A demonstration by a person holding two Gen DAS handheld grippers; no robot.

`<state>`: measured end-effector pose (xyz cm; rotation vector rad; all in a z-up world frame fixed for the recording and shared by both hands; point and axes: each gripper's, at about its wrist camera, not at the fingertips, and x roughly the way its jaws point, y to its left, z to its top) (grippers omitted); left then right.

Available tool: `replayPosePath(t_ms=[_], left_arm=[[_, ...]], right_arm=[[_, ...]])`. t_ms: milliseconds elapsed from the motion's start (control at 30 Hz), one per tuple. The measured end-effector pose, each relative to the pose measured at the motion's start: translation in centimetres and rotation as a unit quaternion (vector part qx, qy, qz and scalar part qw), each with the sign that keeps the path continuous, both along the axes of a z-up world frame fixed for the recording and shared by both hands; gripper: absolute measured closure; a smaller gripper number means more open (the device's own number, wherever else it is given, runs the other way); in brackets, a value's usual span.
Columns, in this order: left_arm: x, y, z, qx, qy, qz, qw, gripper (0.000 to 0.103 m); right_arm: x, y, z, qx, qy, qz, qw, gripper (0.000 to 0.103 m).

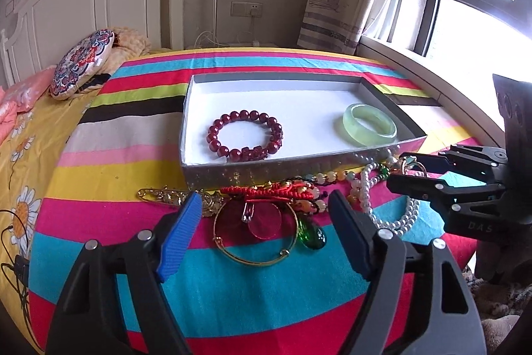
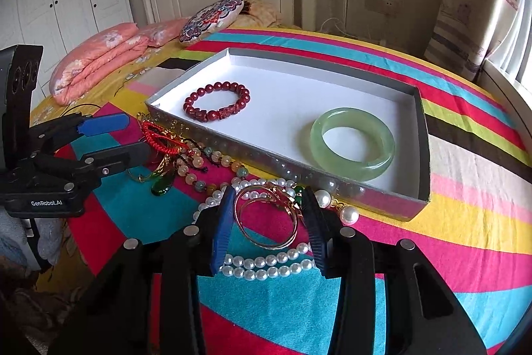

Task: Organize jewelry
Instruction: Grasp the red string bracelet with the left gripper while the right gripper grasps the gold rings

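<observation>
1. Tongs: two. The left gripper stands wide open, holding nothing. The right gripper has its fingers set either side of a gold ring bangle; whether the pads touch it cannot be told.
2. Tray: one shallow grey box with a white floor, lying ahead of both grippers on the striped cloth. Its long axis runs across the left gripper's view; in the right wrist view it runs from near left away to the right.
3. Items in the box: two. One dark red bead bracelet lies flat, ahead of the left gripper. One pale green jade bangle lies flat, ahead and right of the right gripper. They are well apart.
4. Loose items outside the box, against its near wall: one red braided cord, one thin gold bangle between the left fingers, one green glass pendant, one gold pin by the left fingertip.
5. One white pearl strand, doubled, runs crosswise under the right gripper.
6. One strand of mixed pale beads trails ahead-left of the right gripper.
</observation>
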<state>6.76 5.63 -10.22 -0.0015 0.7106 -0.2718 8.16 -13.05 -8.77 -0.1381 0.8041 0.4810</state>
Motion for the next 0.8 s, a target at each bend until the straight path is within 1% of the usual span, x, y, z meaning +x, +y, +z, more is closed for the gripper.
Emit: replayPosePath(t_ms=[100,167,200,233,267,300,333,433,567,600,633,667,733,800], left_arm=[[0.3,0.0,-0.2,-0.002,0.006,0.007,1.0,0.026],[0.0,0.4,0.2,-0.021,0.006,0.012,0.9997,0.028],[-0.4,0.5,0.5,-0.028,0.0,0.017,0.9995,0.03],[-0.7,0.7,0.8,-0.036,-0.003,0.02,0.9992,0.039],[-0.9,0.7,0.9,-0.047,0.004,0.014,0.9988,0.049],[-1.0,0.7,0.9,-0.062,0.015,0.001,0.9979,0.052],[-1.0,0.6,0.7,-0.074,0.026,-0.007,0.9969,0.054],[-0.7,0.0,0.2,-0.091,0.042,-0.012,0.9949,0.054],[1.0,-0.2,-0.5,-0.11,0.059,-0.003,0.9922,0.06],[1.4,-0.3,-0.5,-0.112,0.061,-0.006,0.9918,0.063],[1.7,-0.4,-0.6,-0.112,0.064,-0.007,0.9917,0.074],[2.0,-0.6,-0.6,-0.111,0.064,-0.008,0.9918,0.089],[2.3,-0.9,-0.4,-0.107,0.059,-0.007,0.9926,0.097],[2.0,-1.2,0.1,-0.097,0.041,-0.007,0.9944,0.098]], right_arm=[[-0.1,0.1,0.0,0.0,-0.001,0.004,1.0,0.062],[-0.2,0.1,0.1,-0.002,-0.005,0.006,1.0,0.062],[-0.3,0.1,0.1,-0.002,-0.006,0.006,1.0,0.062],[-0.3,0.1,0.1,-0.001,-0.006,0.006,1.0,0.062],[-0.2,0.1,0.1,0.0,-0.006,0.005,1.0,0.062],[-0.2,0.1,0.1,0.001,-0.005,0.005,1.0,0.062],[-0.2,0.1,0.1,0.001,-0.004,0.005,1.0,0.062],[-0.4,0.3,0.2,0.002,-0.006,0.008,1.0,0.062],[-0.4,0.0,0.4,0.006,-0.008,0.006,1.0,0.062],[-0.4,0.0,0.4,0.006,-0.008,0.006,1.0,0.062],[-0.4,0.0,0.4,0.007,-0.009,0.005,1.0,0.062],[-0.4,-0.1,0.5,0.007,-0.01,0.005,1.0,0.062],[-0.5,0.0,0.6,0.008,-0.014,0.009,1.0,0.062],[-0.6,0.1,0.8,0.008,-0.017,0.013,1.0,0.062]])
